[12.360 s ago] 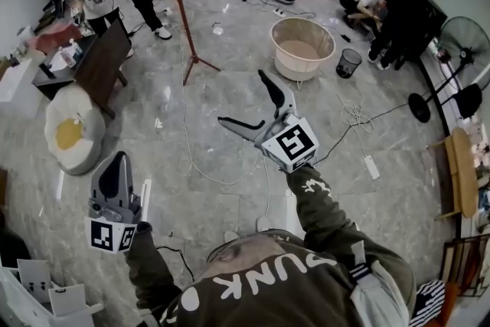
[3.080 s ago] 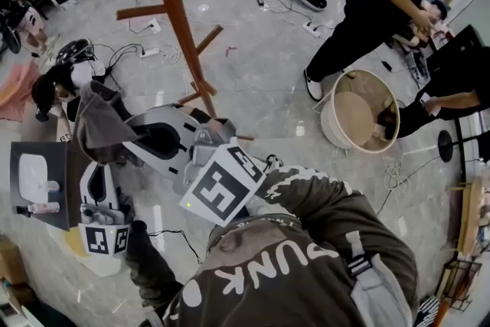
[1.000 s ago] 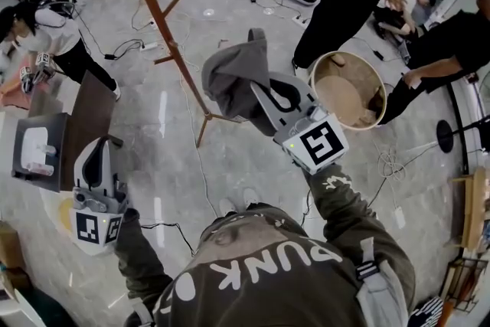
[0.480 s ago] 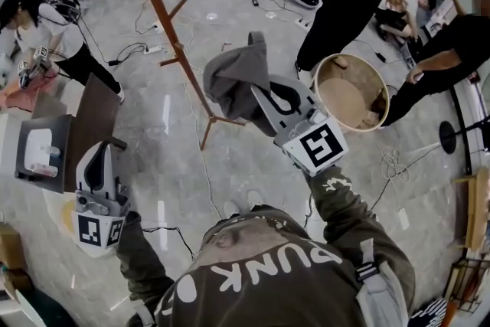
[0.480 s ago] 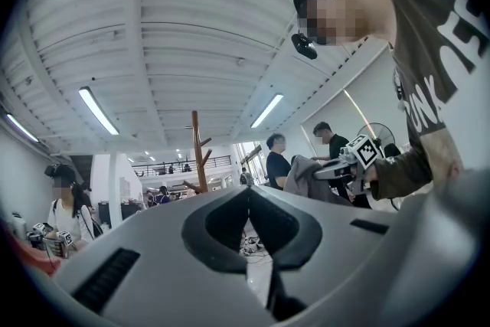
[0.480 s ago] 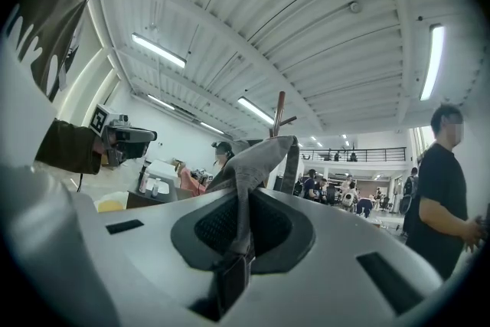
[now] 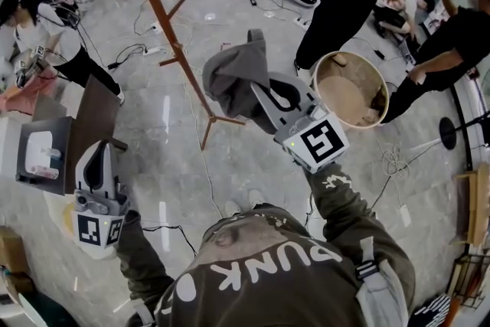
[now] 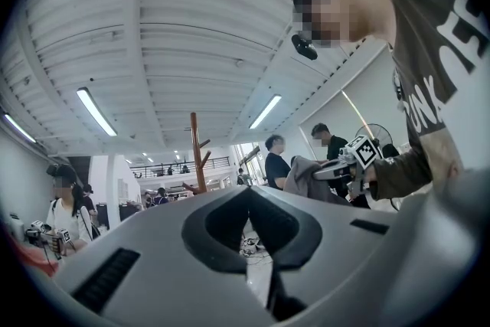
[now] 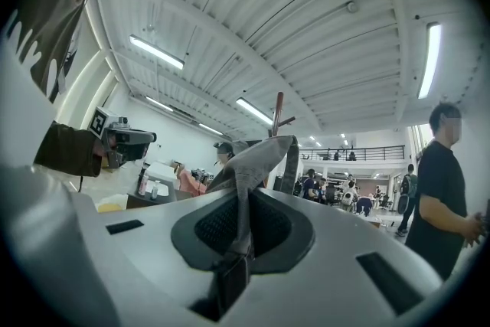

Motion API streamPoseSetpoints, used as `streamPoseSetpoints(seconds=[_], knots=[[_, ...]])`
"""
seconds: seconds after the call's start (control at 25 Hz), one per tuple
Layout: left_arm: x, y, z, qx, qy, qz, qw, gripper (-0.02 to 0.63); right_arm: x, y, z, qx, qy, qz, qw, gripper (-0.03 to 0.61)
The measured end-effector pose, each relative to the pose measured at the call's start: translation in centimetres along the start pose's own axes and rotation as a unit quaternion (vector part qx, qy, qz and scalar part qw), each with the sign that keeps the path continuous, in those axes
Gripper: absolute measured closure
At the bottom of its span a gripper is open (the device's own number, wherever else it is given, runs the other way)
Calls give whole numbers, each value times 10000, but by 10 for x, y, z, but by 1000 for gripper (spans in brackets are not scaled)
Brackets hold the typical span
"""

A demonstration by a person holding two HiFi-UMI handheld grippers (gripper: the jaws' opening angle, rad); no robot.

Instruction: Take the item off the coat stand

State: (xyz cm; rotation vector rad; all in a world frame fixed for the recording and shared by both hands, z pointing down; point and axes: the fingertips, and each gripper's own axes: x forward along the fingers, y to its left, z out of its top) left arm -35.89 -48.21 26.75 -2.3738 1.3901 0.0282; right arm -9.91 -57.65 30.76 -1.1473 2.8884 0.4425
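From the head view you can see the grey fabric garment bunched over the front of your right gripper. It is held up in the air above the grey marble floor. The garment hangs clear of the brown wooden coat stand, which stands apart to its left with none of its pegs touching the cloth. A round beige basket sits on the floor just to the right of that gripper.

That view does not show the grip itself, but the right gripper view does. There the right gripper has its jaws pressed together on a fold of the garment. The cloth runs down into the seam between them and rises in a peak ahead of the jaws. The top of the stand shows behind that peak.

The left gripper view gives you the side-on look. The garment droops from your right gripper, with the stand farther off to the left.

Your left gripper has its jaws closed against each other with nothing between them. In the head view it is held low at your left side, well away from the garment.

The crumpled folds hide the garment's shape; it may be a hooded top.
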Motion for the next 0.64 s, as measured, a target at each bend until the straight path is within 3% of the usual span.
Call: streamPoseSetpoints(seconds=[0.64], knots=[[0, -2, 2, 12, 4, -8, 10000, 609, -2, 1, 5, 22, -33, 48, 10000, 557]])
